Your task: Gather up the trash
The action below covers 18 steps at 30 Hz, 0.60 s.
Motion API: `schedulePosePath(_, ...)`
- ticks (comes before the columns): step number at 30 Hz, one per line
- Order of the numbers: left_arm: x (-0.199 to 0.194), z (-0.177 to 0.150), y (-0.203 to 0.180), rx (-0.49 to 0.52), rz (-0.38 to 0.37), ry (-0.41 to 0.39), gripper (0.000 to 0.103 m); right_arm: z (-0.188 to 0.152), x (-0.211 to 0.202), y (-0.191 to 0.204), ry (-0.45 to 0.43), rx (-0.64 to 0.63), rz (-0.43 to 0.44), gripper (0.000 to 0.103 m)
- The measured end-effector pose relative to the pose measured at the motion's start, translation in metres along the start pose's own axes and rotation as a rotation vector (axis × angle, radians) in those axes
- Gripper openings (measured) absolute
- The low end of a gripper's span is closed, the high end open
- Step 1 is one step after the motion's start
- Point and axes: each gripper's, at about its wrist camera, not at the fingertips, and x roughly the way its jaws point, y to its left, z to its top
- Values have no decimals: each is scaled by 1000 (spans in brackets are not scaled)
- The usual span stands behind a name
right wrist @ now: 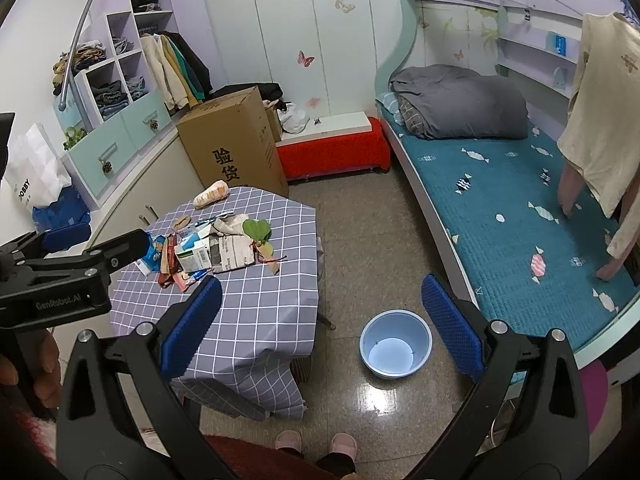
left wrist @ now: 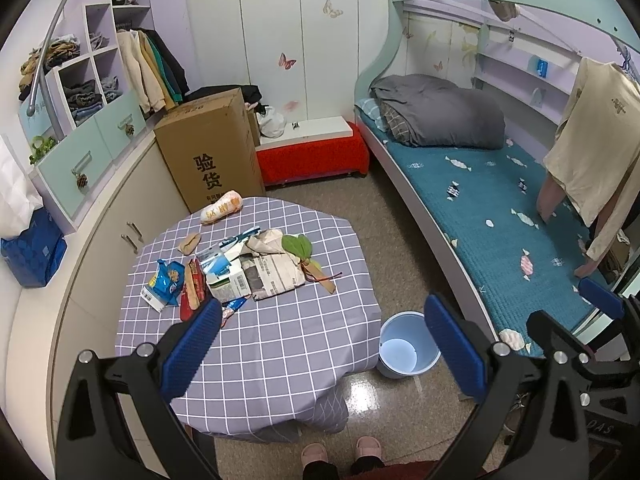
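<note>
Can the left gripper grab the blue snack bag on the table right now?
Probably yes: the left hand-held gripper is open and empty above the table, and the blue snack bag lies uncovered at the pile's edge.

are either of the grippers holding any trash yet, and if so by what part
Nothing is held. The left gripper and right gripper are both open and empty, above the trash pile on the table.

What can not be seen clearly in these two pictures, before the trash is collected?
- Red wrapper, left wrist view: its lower end is behind the left tool's finger.
- Milk carton, right wrist view: print too small to read.
- Blue snack bag, right wrist view: partly covered by the left tool.
- Blue bucket, left wrist view: right rim behind a finger.
</note>
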Motion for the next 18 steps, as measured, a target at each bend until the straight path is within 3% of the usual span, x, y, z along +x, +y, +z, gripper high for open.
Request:
schedulePosePath(11,18,-3,-4,-33,16,66,99,2,16,-8,45,-4,43,98)
schedulePosePath(18,37,-16,13,-104,31,162,99,-1,41,-7,114,2,82,98)
